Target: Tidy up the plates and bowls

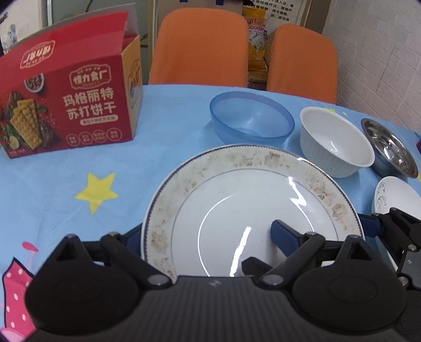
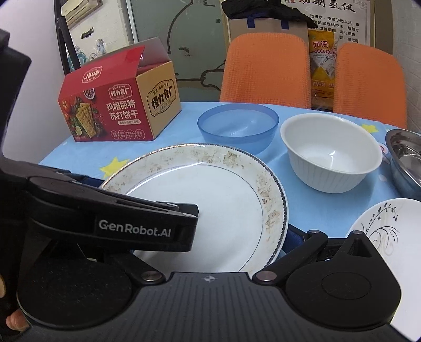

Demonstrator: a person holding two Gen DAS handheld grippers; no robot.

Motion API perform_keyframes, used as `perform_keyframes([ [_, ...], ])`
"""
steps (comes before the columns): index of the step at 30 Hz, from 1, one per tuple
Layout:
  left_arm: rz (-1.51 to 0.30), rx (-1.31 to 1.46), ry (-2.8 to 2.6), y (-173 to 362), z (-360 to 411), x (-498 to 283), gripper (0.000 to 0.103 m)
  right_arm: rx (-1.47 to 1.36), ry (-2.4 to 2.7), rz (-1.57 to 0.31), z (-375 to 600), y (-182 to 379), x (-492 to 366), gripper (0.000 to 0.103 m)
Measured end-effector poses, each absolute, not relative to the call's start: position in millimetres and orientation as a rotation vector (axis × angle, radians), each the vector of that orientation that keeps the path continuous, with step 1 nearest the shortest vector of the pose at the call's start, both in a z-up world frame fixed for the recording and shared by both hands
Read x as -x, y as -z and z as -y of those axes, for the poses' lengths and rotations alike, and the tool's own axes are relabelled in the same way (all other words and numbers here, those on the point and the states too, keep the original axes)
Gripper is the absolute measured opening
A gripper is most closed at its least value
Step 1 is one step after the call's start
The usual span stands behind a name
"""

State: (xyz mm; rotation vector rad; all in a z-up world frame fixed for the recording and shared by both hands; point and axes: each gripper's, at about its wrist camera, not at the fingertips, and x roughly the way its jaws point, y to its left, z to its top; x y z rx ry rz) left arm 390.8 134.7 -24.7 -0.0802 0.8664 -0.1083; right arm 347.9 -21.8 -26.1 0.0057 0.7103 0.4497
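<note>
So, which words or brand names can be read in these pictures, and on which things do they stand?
"GenRobot.AI": left gripper body.
"怪力食厂": red cracker box front and tan side.
"玛格丽特 苏打饼干": same box front.
Box small print, yellow bag, wall poster: too small or blurred to read.

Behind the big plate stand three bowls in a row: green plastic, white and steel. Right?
Not quite: the plastic bowl is blue, not green, as the right wrist view shows. The white bowl and steel bowl do stand beside it, behind the plate.
</note>
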Motion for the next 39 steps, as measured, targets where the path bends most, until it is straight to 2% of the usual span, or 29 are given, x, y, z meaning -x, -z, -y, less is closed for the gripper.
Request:
perform_keyframes([
  [10,-0.818,0.078,0.119,-5.2,-137.2,-377.7,0.093,0.002,-0.431,-0.647,21.4,0.9,-335.3,0.091],
  [20,-0.771,0.056,0.13,-32.7,-140.8,-310.3,0.093,0.011,-0.43,-0.611,17.2,-26.6,-276.8,0.091],
  [30,-0.836,0.053,0.129,0.9,-138.6,-224.7,0.093,-0.031,-0.428,-0.683,12.5,-4.4,-193.4,0.091],
  [39,-0.862,0.113,0.138,21.8,-142.6,-212.6,0.093,0.022,-0.418,-0.68,9.0,16.1,-174.6,0.091],
])
